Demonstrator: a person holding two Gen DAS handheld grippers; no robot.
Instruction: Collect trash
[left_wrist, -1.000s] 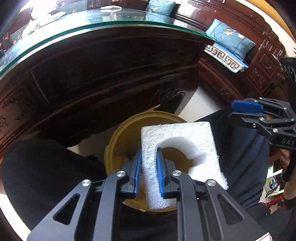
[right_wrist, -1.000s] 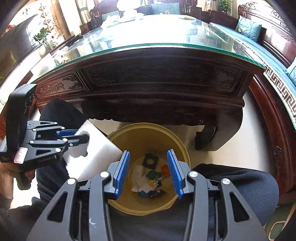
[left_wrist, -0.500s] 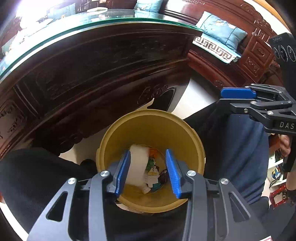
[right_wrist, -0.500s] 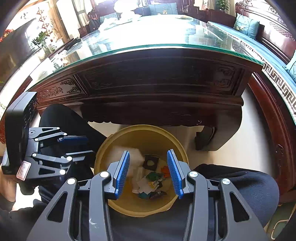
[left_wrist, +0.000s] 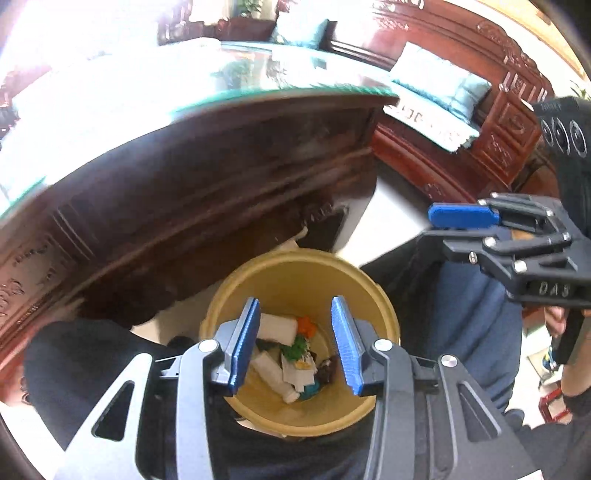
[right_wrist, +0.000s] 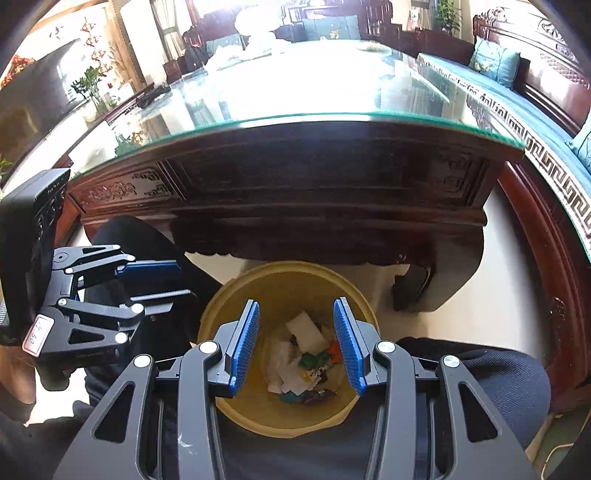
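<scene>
Trash lies heaped in one yellow bin (right_wrist: 240, 291) at lower centre of both views, below one glass-topped carved table (right_wrist: 314, 177): white foam block (right_wrist: 306, 329) uppermost, green scrap (right_wrist: 314, 359) beside it. Two grippers hover above, left gripper (left_wrist: 295, 343) and right gripper (right_wrist: 296, 341), both spread apart, holding nothing.

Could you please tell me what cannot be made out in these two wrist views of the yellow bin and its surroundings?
- Trash at the bottom of the yellow bin: small, heaped scraps, and the left gripper fingers cover its sides.
- Same heap, right wrist view: partly behind the right gripper fingers.
- Table, left wrist view: motion-blurred and overexposed.
- Bin's near rim: hidden by the gripper bodies in both views.
</scene>
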